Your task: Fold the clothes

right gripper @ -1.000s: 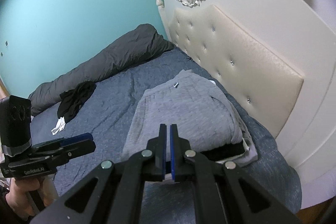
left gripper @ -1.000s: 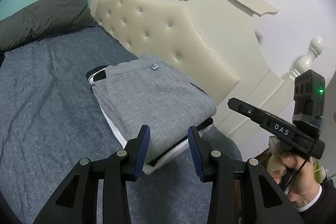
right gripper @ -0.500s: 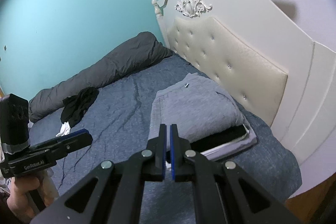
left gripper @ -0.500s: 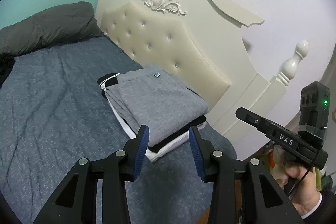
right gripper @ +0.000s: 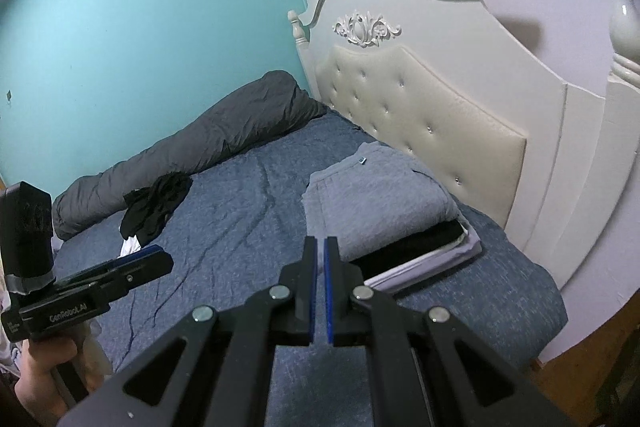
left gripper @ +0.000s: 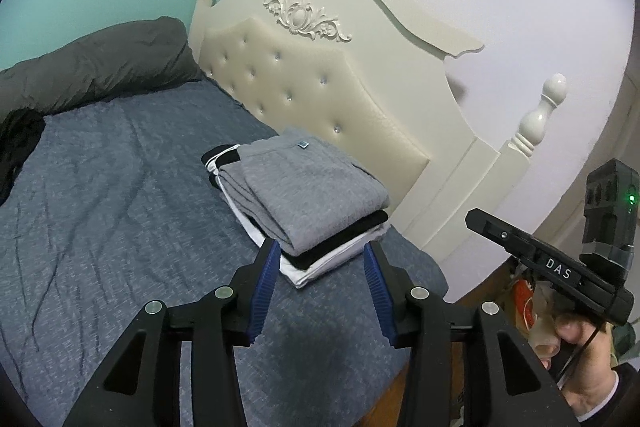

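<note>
A stack of folded clothes lies on the blue bedspread beside the headboard: a grey garment on top, black and white pieces beneath. In the right wrist view the same stack sits right of centre. My left gripper is open and empty, held back from the stack's near corner. My right gripper is shut with nothing between its pads, also short of the stack. An unfolded black garment with a white piece under it lies crumpled further along the bed.
A cream tufted headboard with a knobbed post stands behind the stack. A rolled dark grey duvet lies along the teal wall. The blue bedspread is wrinkled. The bed's corner edge drops to a wooden floor.
Both grippers have pulled back and away from the folded stack, which now looks smaller and farther. The left stays open, the right stays shut.
</note>
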`<state>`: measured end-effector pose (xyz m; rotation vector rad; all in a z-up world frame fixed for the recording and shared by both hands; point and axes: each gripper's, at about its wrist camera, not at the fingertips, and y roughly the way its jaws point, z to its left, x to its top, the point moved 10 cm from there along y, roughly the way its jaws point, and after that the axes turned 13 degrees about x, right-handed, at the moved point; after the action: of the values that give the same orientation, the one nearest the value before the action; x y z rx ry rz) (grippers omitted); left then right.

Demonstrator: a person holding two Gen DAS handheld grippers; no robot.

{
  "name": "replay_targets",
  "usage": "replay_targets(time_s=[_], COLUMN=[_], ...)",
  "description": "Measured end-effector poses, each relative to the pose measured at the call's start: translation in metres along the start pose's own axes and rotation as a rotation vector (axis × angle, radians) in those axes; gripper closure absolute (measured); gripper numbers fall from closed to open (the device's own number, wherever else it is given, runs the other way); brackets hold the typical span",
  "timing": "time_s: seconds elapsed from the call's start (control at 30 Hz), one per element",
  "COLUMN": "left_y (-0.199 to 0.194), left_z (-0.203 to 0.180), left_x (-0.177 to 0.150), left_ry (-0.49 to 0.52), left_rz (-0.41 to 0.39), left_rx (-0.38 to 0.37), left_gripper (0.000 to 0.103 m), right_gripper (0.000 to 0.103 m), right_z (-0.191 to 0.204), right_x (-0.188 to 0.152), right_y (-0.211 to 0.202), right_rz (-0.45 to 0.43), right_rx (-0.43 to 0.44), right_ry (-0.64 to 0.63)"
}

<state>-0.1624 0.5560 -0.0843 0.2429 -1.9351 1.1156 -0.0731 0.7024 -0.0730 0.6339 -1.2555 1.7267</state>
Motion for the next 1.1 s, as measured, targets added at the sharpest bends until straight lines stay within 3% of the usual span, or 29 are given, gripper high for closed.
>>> replay_targets(time_s=[1.1], left_y=[-0.051], left_z=[0.014], left_x=[-0.039], left_ry=[0.045], left_rz=[-0.017], left_rx=[-0.011], left_gripper=[0.045], right_gripper=[0.1], right_z=[0.046], right_x=[-0.051], right_y=[-0.048], right_rz=[-0.023], right_rx=[-0.066], right_ry=[0.022])
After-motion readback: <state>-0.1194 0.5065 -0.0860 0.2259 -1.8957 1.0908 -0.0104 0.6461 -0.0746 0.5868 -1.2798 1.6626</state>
